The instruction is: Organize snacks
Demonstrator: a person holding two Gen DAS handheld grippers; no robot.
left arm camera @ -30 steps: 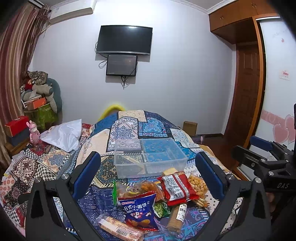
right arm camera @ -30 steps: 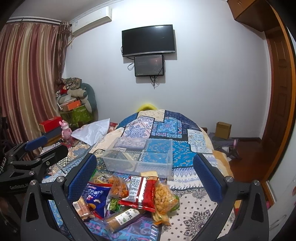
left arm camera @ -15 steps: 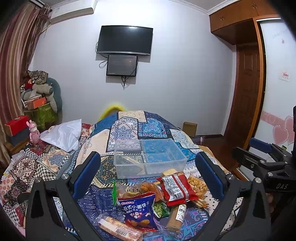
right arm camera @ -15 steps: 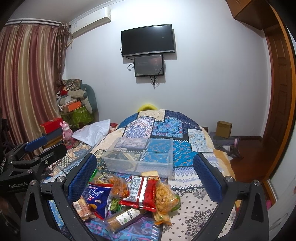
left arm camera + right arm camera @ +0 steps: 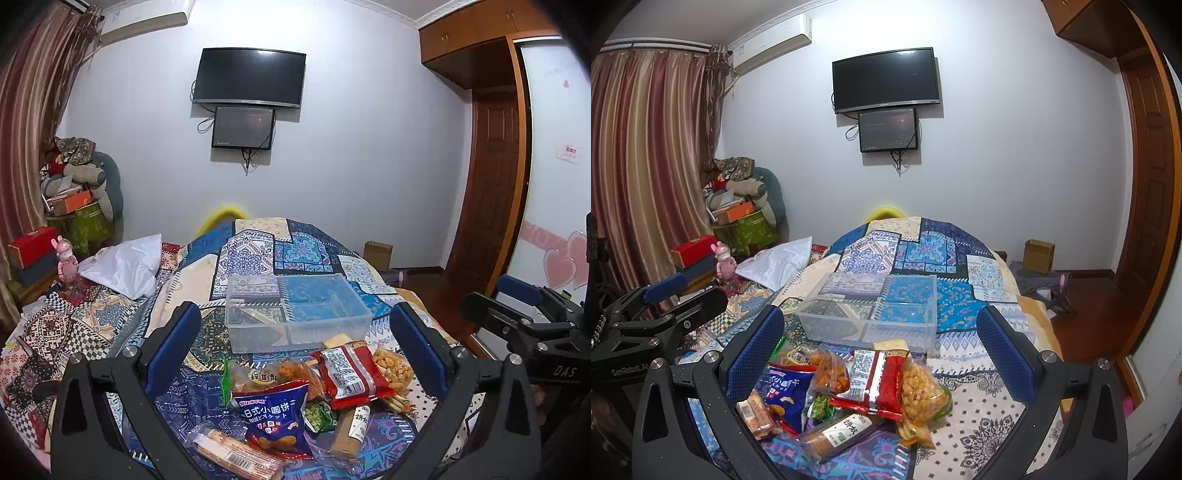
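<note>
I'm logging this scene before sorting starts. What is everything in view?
clear bin: 1, transparent, mid-bed, nothing inside
blue biscuit bag: 1, blue, front of pile
red packet: 1, red, right of the blue bag
other snack packs: several, orange, yellow, green and brown, in the same pile
quilt: 1, blue patchwork, over bed
TV: 1, black, wall
small screen: 1, dark, under TV
cardboard box: 1, brown, floor
left gripper: 1, black with blue pads, open
right gripper: 1, same, open
</note>
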